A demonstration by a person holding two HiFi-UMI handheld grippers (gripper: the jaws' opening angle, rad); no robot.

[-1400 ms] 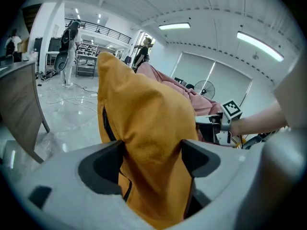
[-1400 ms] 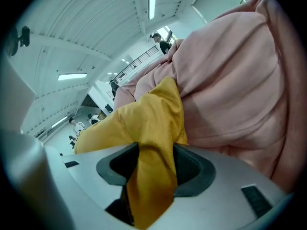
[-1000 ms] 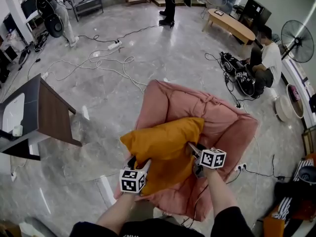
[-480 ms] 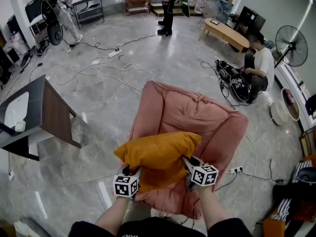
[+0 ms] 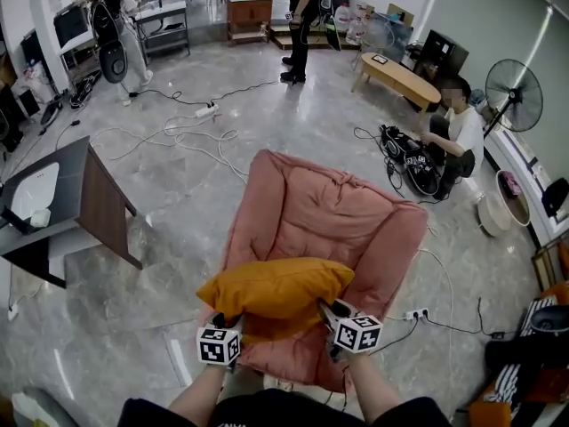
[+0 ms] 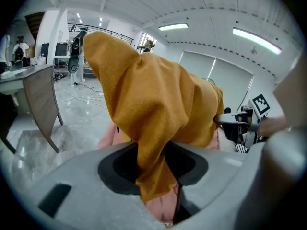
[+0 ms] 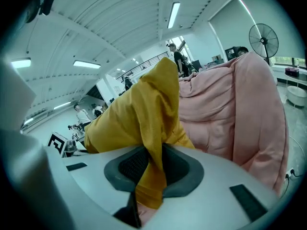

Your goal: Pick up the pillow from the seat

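Observation:
An orange pillow (image 5: 276, 287) hangs over the front part of the pink padded seat (image 5: 329, 207), held at its near corners. My left gripper (image 5: 221, 323) has its jaws closing, with a fold of the pillow (image 6: 153, 99) pinched between the pads. My right gripper (image 5: 327, 311) is shut on the other corner, where orange fabric (image 7: 139, 114) runs down between its pads. In the left gripper view the right gripper (image 6: 240, 126) shows beyond the pillow. The seat's pink cushion (image 7: 225, 109) fills the right gripper view's right side.
A dark table (image 5: 89, 203) stands at the left. Cables (image 5: 187, 127) snake over the grey floor, and a power strip (image 5: 415, 314) lies by the seat's right. A person (image 5: 458, 136) sits at the right near a fan (image 5: 508, 83). A person (image 5: 298, 25) stands at the back.
The pillow has come nearer to me, held at both near corners, and both grippers have drawn back with it. The seat now shows more of its back cushion.

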